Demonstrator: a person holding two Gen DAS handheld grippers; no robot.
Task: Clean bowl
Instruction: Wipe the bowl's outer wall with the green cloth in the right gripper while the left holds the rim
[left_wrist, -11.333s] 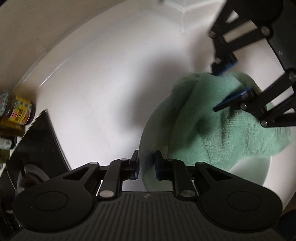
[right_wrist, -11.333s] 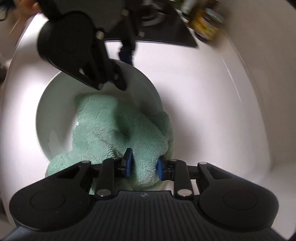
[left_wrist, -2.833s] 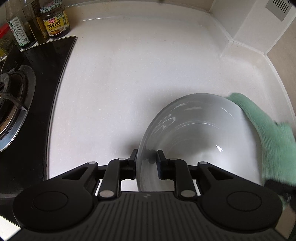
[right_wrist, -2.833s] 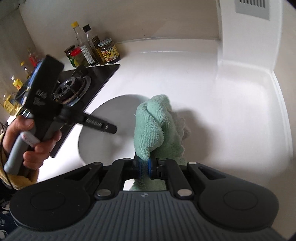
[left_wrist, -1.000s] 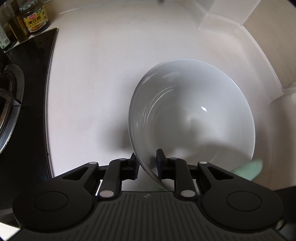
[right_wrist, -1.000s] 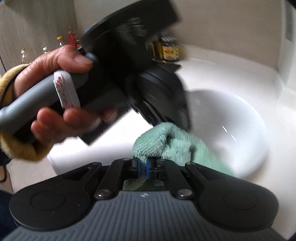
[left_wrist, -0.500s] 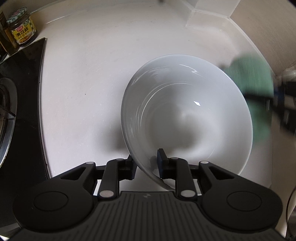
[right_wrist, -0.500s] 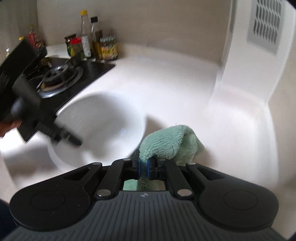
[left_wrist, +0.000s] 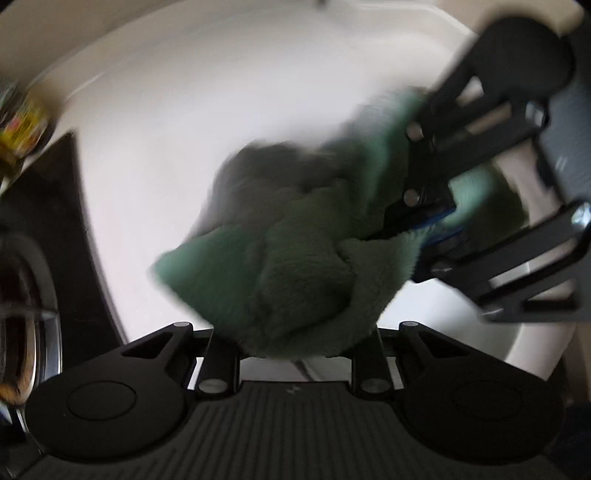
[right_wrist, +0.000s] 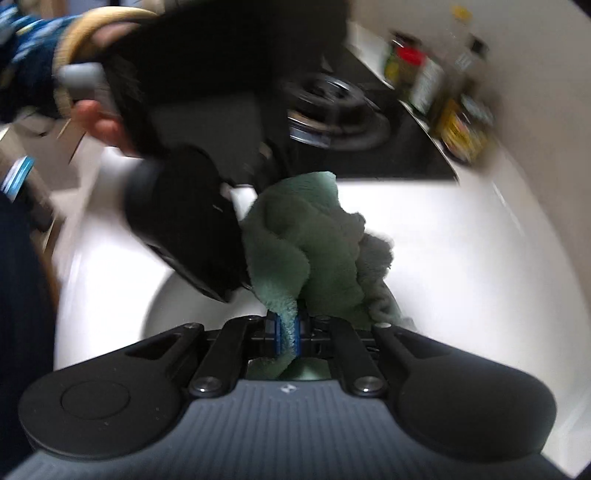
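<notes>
Green cloth (right_wrist: 306, 243): one; bowl (left_wrist: 532, 332): one.

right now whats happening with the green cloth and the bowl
A person is wiping a white bowl on the kitchen counter. The right gripper is shut on a green cloth, bunched over the bowl. The left gripper sits at the bowl's near edge, but the cloth hides its fingertips, so its grip cannot be told. Both views are motion-blurred.
</notes>
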